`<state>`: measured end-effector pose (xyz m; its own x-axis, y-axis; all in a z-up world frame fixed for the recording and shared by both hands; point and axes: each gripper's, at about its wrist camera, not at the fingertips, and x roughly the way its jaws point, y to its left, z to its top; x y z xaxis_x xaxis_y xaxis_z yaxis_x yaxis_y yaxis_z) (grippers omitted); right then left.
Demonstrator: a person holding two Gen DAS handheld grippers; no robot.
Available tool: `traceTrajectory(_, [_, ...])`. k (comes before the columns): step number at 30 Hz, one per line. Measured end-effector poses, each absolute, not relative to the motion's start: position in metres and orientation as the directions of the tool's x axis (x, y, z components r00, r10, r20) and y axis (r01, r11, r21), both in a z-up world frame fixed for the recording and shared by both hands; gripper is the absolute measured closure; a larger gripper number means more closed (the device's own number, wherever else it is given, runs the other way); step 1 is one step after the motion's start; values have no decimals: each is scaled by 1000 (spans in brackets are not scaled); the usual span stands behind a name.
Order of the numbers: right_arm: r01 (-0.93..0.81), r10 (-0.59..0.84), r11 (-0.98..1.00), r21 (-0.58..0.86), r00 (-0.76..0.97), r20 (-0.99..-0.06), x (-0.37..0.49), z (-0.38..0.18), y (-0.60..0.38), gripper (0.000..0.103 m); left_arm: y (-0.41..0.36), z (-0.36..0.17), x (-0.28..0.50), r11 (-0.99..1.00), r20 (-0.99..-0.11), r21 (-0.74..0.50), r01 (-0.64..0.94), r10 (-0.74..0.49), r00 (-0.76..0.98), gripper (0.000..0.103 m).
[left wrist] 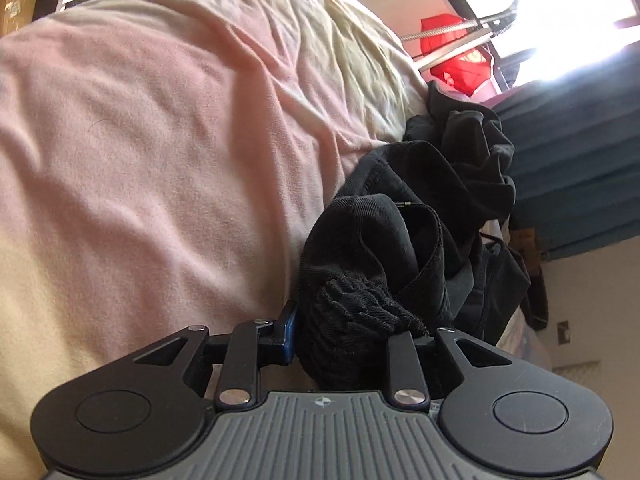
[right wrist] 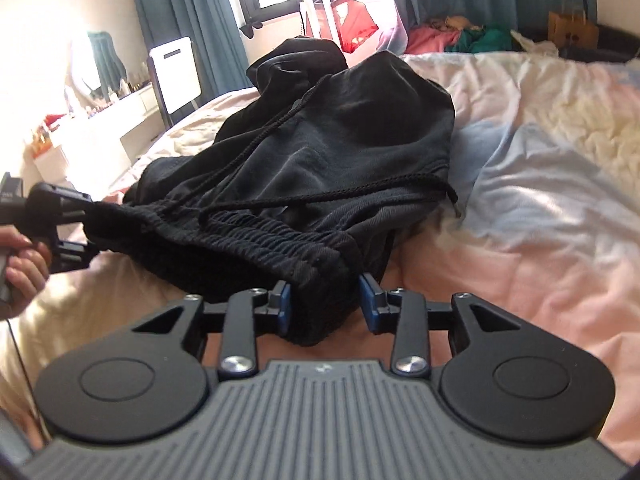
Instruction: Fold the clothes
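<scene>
Black drawstring shorts [right wrist: 320, 152] lie crumpled on the bed, elastic waistband toward me, cord trailing across the fabric. My right gripper [right wrist: 328, 304] is shut on the waistband's right end, the cloth bunched between its blue pads. My left gripper [right wrist: 86, 220] shows at the left edge of the right wrist view, held by a hand and shut on the waistband's other end. In the left wrist view the left gripper [left wrist: 356, 328] holds the ribbed waistband [left wrist: 352, 320], and the rest of the shorts [left wrist: 440, 200] bunches up beyond it; the right finger is hidden by cloth.
The bed has a pink, blue and cream blanket [right wrist: 540, 200]. A white dresser with small items [right wrist: 100, 120] and a white chair [right wrist: 176, 72] stand to the left. Teal curtains [right wrist: 180, 12], a window, a red garment on a rack [right wrist: 356, 28] and a clothes pile [right wrist: 460, 36] are behind.
</scene>
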<state>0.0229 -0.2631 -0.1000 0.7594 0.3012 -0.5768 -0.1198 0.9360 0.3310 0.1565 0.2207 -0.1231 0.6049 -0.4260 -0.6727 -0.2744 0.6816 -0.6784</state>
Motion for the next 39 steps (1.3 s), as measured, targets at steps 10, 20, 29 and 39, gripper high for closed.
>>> traceTrajectory(10, [-28,447,721,693,783,-433,16,-97,-307,57,203,-67,126,857,-645,-513,-48,-348,680,26])
traceTrajectory(20, [169,387,636,753,774,-500,47,-141,-320,21,141,-82,142,945,-685,-295,143,-314,657,7])
traceTrajectory(29, [164,445,611,774,738,-508,61,-162,-305,19,152,-132,173,932,-699,-357,61,-309,645,33])
traceTrajectory(39, [94,465,562,822,786,-408,54,-150,-304,19,214,-125,162,692,-520,-714,-107,-422,742,81])
